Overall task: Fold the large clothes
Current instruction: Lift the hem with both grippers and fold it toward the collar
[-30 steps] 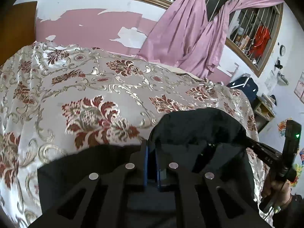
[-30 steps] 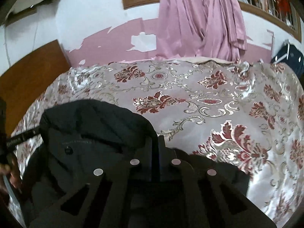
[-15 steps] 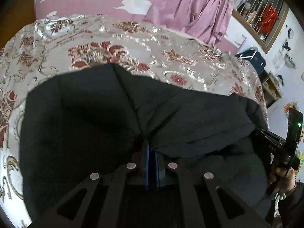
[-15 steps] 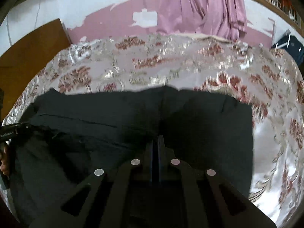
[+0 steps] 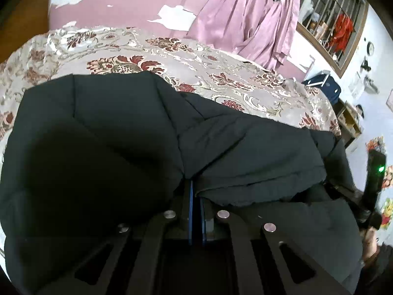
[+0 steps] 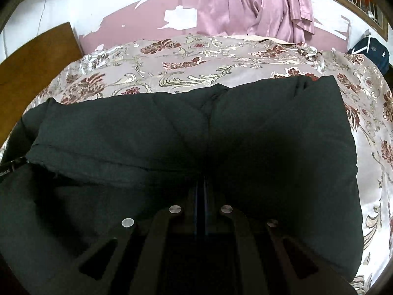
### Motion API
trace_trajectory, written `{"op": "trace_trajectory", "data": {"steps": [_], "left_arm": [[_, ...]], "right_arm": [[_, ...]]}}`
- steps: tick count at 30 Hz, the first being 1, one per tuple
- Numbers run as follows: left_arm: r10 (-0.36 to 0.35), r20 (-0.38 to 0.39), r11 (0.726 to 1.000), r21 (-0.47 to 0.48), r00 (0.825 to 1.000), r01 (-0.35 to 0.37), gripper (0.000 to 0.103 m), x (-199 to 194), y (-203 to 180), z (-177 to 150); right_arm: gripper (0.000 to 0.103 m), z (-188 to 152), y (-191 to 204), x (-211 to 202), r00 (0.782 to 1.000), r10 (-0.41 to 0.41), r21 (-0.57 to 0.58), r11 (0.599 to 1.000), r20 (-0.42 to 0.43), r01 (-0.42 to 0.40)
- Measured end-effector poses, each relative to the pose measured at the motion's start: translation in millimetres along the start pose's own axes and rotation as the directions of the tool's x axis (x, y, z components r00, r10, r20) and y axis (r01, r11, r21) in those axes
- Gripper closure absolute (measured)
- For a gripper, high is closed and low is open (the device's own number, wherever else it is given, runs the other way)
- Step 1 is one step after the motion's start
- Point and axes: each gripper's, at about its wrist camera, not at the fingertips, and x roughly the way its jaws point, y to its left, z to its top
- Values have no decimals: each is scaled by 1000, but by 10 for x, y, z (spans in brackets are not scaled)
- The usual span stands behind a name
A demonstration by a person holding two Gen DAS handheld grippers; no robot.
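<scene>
Left tongs (image 5: 195,191) pressed together, clamped on a fold of the black garment (image 5: 103,147). Right tongs (image 6: 202,184) likewise together, pinching the same garment's (image 6: 245,142) cloth. Dark, thick, creased, doubled over into a broad band with 1 hemmed edge showing. Spread across the floral bedspread (image 6: 196,66) on the bed, beneath both tongs.
</scene>
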Motion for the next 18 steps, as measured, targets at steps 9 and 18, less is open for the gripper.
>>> {"op": "trace_trajectory", "data": {"steps": [9,18], "left_arm": [[-3,24,1000,10,1000,2,98,-23,24,-22],[-38,30,998,51,999,37,95,-270,-9,45]], "right_arm": [[81,77,-270,-636,988,82,115,989,128,-97],[81,679,242,-284,972,233,61,971,-31,-231]]}}
